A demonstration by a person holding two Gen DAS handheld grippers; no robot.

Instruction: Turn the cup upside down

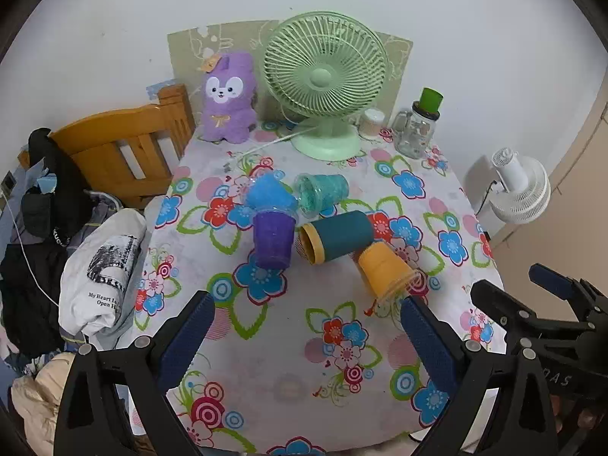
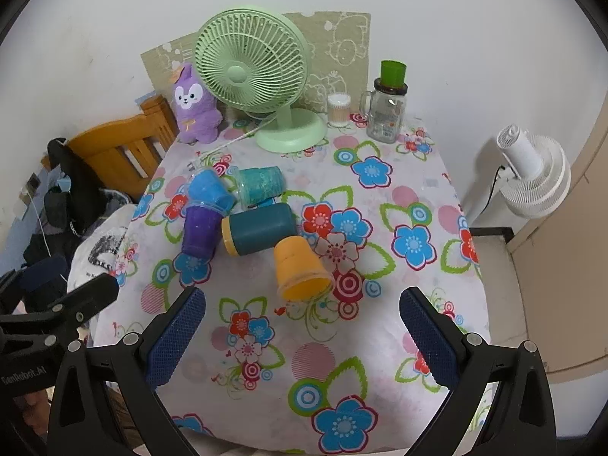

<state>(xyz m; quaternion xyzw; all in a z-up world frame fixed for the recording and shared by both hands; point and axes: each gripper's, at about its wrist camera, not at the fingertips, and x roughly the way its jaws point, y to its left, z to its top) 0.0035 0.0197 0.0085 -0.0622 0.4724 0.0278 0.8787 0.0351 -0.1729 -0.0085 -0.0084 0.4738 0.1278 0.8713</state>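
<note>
Several cups lie on their sides in a cluster mid-table: a yellow cup [image 1: 383,268] [image 2: 300,268] nearest me with its mouth toward me, a dark teal cup [image 1: 336,235] [image 2: 260,228] with a yellow rim, a purple cup [image 1: 273,239] [image 2: 199,231], a blue cup [image 1: 270,193] [image 2: 211,188] and a teal glitter cup [image 1: 321,193] [image 2: 260,184]. My left gripper [image 1: 307,323] is open and empty, above the table's near part. My right gripper [image 2: 302,319] is open and empty, just short of the yellow cup.
A green fan [image 1: 325,76] [image 2: 252,72], purple plush [image 1: 228,98], glass jar with green cup on top [image 2: 387,110] and a swab container [image 2: 338,108] stand at the back. A wooden bed frame [image 1: 125,144] and clothes lie left. A white fan [image 2: 532,178] stands right.
</note>
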